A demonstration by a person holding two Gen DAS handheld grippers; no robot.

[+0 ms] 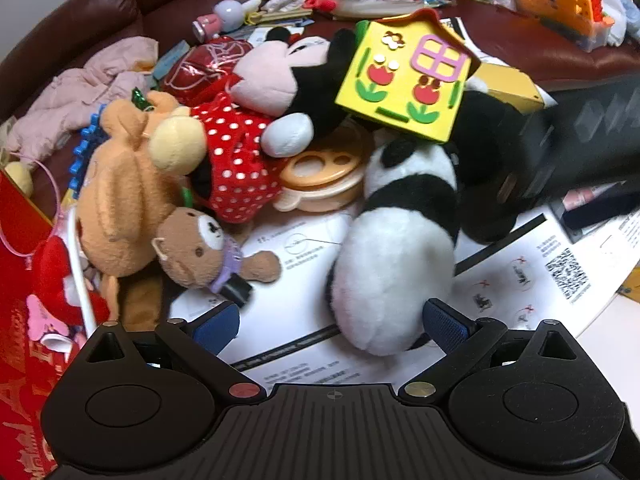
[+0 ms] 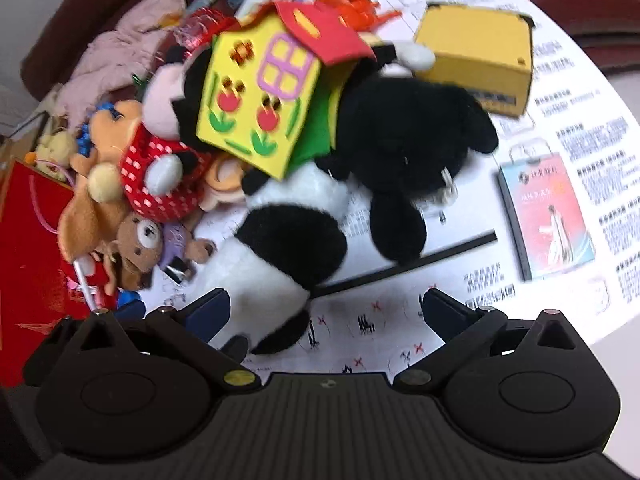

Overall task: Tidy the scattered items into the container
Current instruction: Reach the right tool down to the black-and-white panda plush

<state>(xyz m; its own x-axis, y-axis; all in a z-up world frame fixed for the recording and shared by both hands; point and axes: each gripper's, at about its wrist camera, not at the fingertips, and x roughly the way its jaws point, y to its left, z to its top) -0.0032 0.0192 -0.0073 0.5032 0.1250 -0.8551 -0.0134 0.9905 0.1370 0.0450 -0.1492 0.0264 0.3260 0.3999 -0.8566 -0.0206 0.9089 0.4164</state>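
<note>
**Two grippers spread, nothing pinched yet**

I am holding my left gripper (image 1: 332,326) and right gripper (image 2: 326,310) wide and tilted down, since the panda plush (image 1: 394,248) is lying nearest, between the left fingers; the red bag (image 1: 20,280) is waiting at far left.

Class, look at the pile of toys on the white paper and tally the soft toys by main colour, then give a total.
Black and white: 2, the panda and the mouse doll in the red spotted dress
Brown or tan: 2, the small brown bear and the tan plush
All black: 1, the black plush
Total: 5
</note>
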